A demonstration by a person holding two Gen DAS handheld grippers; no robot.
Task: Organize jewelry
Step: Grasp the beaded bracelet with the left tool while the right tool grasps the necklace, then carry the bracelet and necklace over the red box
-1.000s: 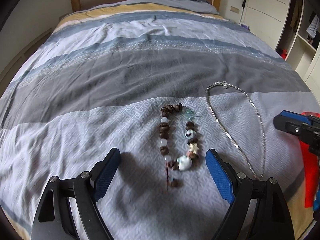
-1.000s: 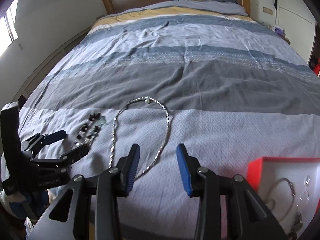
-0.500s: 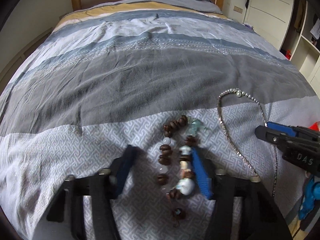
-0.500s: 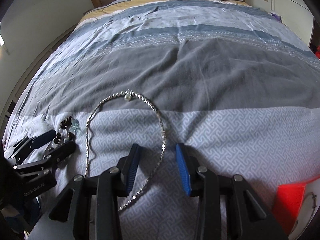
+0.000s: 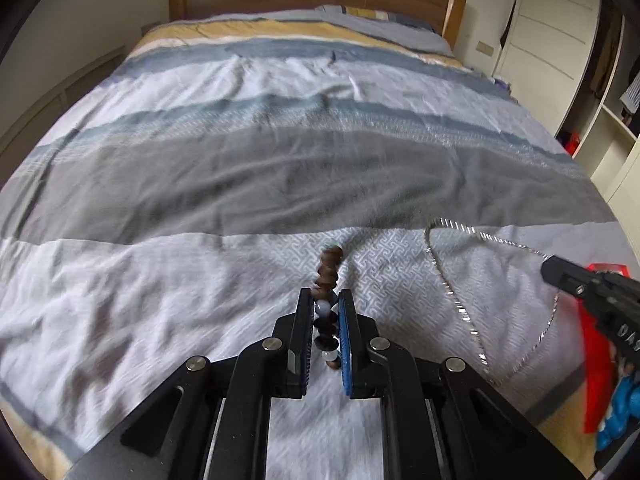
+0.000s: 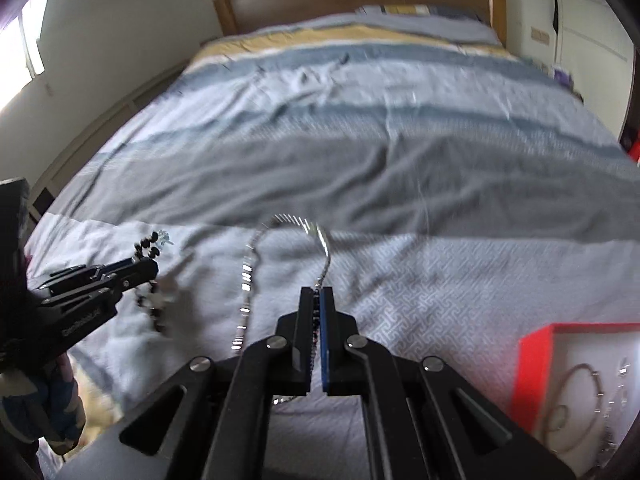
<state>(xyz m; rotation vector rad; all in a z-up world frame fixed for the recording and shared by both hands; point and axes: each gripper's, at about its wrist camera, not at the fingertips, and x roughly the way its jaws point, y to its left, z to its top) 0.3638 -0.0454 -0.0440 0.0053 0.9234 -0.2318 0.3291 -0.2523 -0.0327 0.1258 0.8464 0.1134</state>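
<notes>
Both pieces are gripped at once, and the pick-up looks done, so carrying them to the box is next, I'd say. Widest in view, the rumpled striped grey-and-blue cotton bed cover [image 5: 280,184]; at its right edge the red cardboard box [image 6: 536,376], rings and chains already inside. The left gripper [image 5: 325,320] has just closed its jaws narrow on the knobbly brown-and-white bead bracelet [image 5: 329,268], part-raised. The right gripper [image 6: 316,308] has just pinched the thin, glinting silver chain necklace [image 6: 248,276], its loop trailing on the cover: lift gently, clear the box's rim.
</notes>
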